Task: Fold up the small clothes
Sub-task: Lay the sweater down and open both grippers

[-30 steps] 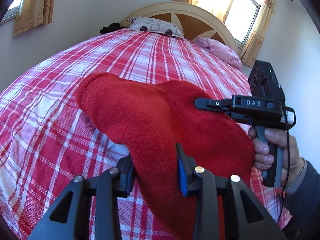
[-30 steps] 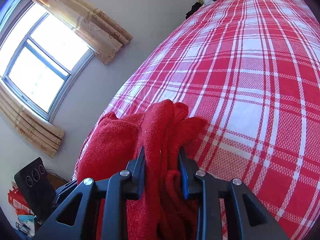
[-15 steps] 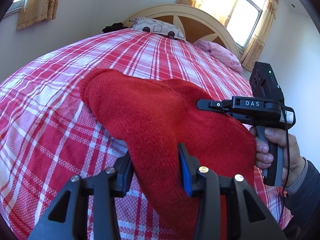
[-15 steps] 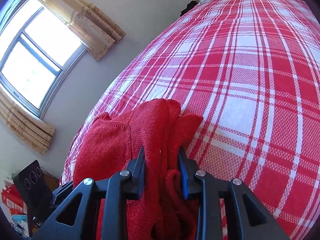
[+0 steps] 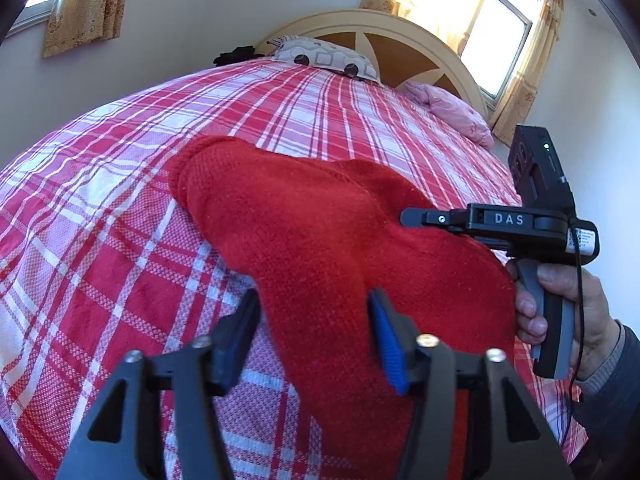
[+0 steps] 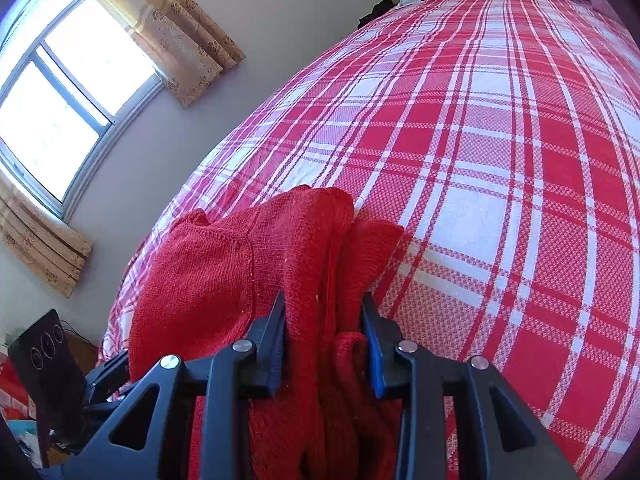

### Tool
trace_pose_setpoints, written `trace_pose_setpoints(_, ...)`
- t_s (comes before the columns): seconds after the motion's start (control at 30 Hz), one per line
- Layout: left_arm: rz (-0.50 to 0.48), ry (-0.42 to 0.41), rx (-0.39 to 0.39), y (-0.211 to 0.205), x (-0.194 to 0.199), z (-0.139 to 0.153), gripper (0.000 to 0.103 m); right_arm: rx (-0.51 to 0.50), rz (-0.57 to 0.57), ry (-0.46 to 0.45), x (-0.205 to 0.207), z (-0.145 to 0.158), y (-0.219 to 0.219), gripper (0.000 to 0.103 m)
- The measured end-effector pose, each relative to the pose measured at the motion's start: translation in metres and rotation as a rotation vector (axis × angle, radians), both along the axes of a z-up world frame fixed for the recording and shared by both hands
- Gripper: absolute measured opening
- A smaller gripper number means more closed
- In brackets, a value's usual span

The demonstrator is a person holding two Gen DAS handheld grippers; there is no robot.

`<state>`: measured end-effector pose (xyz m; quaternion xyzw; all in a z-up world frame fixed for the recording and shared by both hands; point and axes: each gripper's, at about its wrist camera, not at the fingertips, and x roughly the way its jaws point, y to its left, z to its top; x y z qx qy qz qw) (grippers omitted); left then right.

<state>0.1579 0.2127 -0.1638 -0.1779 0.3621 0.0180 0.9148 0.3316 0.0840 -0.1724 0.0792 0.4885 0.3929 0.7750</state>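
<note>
Now both claws have been opening: left claw [image 5: 314, 334] loose astride the sweater [image 5: 320, 232], right claw [image 6: 324, 340] still hugging its bunched edge.

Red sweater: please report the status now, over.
Left gripper jaws just opened, red sweater loose between. Right gripper jaws opening too, sweater bunched between, grip unclear. Nothing in the way.

Red plaid bed [image 5: 120, 240]: red knit garment [image 5: 304, 232], 2 pillows [image 5: 324, 58] on it.
</note>
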Motion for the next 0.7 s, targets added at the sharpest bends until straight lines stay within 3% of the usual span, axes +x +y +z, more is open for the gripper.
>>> trace_pose_setpoints(0.03, 0.025, 0.010, 0.003, 0.002, -0.001, -0.001, 0.084, -0.023, -0.009, -0.007, -0.001, 0.000, 0.000, 0.047)
trace_pose_setpoints(0.1, 0.050, 0.017, -0.008, 0.005, -0.005, -0.001, 0.093, -0.053, -0.041, -0.029, -0.002, 0.003, -0.003, 0.060)
trace_pose_setpoints(0.17, 0.053, 0.021, -0.015, 0.006, -0.009, 0.000, 0.094, -0.060, -0.068, -0.049, -0.006, 0.009, -0.010, 0.061)
trace_pose_setpoints(0.4, 0.046, 0.024, 0.077, -0.004, -0.033, 0.018, 0.101, -0.140, -0.113, -0.169, -0.037, 0.035, -0.022, 0.064)
trace_pose_setpoints(0.5, 0.032, 0.014, 0.121, -0.010, -0.049, 0.027, 0.103, -0.148, -0.114, -0.267, -0.068, 0.061, -0.029, 0.078)
trace_pose_setpoints(0.7, 0.007, -0.045, 0.199, -0.023, -0.087, 0.051, 0.103, -0.126, -0.114, -0.420, -0.138, 0.105, -0.043, 0.095)
